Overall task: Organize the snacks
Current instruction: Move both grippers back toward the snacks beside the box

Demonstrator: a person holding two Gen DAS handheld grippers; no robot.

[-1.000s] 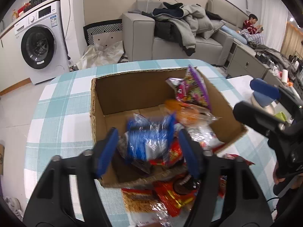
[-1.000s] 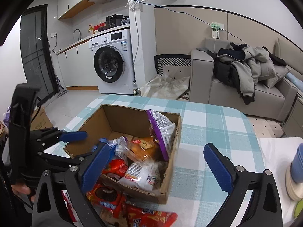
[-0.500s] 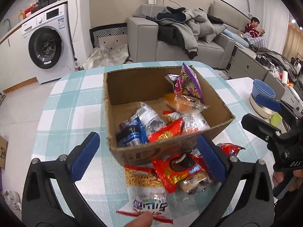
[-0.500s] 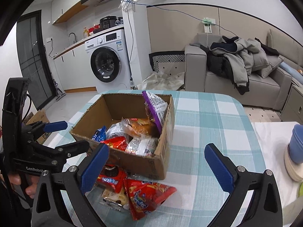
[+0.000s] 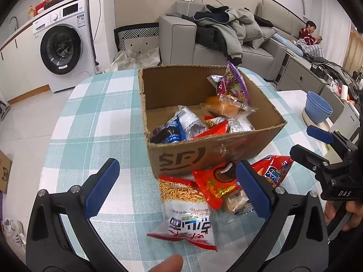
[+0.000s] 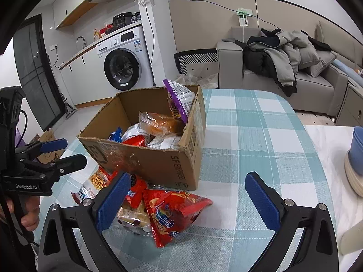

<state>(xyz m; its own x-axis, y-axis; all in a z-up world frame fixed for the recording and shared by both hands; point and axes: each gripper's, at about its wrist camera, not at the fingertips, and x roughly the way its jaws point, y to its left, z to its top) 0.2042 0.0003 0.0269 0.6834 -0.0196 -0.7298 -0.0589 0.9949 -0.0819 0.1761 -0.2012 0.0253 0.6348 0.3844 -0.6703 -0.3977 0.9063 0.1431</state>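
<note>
1. On the tabletop (image 5: 95, 117), just in front of the cardboard box (image 5: 204, 156), loose snack packets lie in a heap.
2. Our left gripper (image 5: 177, 185) stands wide and empty; the noodle-snack bag (image 5: 183, 204) lies directly ahead between its fingers, long axis pointing toward the box.
3. Our right gripper (image 6: 186, 197) is also wide and empty, over the red chip bag (image 6: 172, 213); we judge each hand nearest its own packet.
</note>
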